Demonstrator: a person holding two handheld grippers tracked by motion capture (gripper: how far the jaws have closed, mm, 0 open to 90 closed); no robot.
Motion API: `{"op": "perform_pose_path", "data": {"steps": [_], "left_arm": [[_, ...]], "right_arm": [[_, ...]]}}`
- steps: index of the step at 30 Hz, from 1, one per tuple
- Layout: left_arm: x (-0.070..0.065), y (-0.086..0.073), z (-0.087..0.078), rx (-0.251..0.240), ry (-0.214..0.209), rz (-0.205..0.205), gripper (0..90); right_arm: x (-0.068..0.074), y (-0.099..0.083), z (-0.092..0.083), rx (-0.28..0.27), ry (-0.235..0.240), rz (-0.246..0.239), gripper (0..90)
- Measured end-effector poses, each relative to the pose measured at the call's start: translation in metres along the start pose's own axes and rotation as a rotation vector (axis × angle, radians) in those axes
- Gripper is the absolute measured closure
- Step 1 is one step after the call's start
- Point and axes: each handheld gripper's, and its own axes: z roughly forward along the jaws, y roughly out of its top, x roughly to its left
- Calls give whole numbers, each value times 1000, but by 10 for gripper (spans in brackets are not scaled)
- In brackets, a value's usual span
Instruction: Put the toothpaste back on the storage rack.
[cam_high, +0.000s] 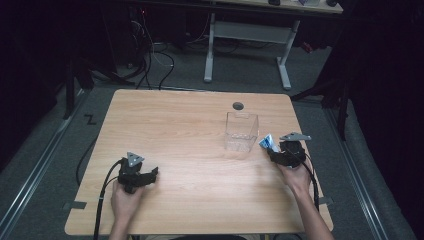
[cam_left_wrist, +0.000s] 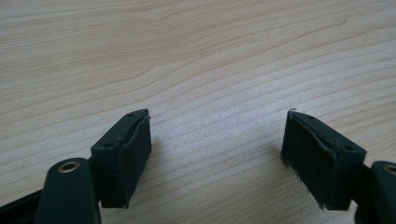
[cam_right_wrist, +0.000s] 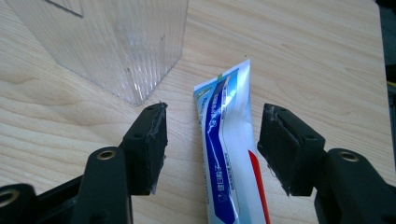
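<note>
Wooden worktop (cam_high: 190, 150) with a dark room and another desk (cam_high: 250, 30) behind it. Right tool (cam_right_wrist: 212, 140) is spread open around a toothpaste tube (cam_right_wrist: 229, 154) lying flat near the right edge; its pads don't seem to touch the tube, hard to be sure. Clear plastic box (cam_high: 241, 131) stands just beside, crowding the tool's left jaw. Left tool (cam_left_wrist: 217, 149) sits open over bare wood, well apart.

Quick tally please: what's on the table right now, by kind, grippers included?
Toothpaste tube: 1, lying between the right gripper's open jaws
Clear plastic container: 1, upright
Grippers: 2, left gripper and right gripper, both open
Total: 4
</note>
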Motion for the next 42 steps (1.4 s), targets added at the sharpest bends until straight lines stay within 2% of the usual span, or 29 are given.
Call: {"op": "perform_pose_path", "data": {"steps": [5, 8, 10, 11, 16, 24, 36, 42], "left_arm": [[0, 0, 0, 0, 0, -1, 245], [0, 0, 0, 0, 0, 0, 244], [0, 0, 0, 0, 0, 0, 244], [0, 0, 0, 0, 0, 0, 244], [0, 0, 0, -1, 0, -1, 245], [0, 0, 0, 0, 0, 0, 244], [0, 0, 0, -1, 1, 0, 244], [0, 0, 0, 0, 0, 0, 244]], "right_arm": [[2, 3, 8, 32, -26, -21, 415], [1, 2, 14, 55, -34, -15, 414], [-1, 2, 16, 61, -33, -18, 413], [-2, 2, 19, 83, -27, -2, 412], [-3, 4, 25, 114, -35, -18, 412], [3, 11, 32, 134, -44, -48, 423], [0, 9, 41, 181, -51, -43, 463], [-5, 14, 47, 238, -56, -53, 483]]}}
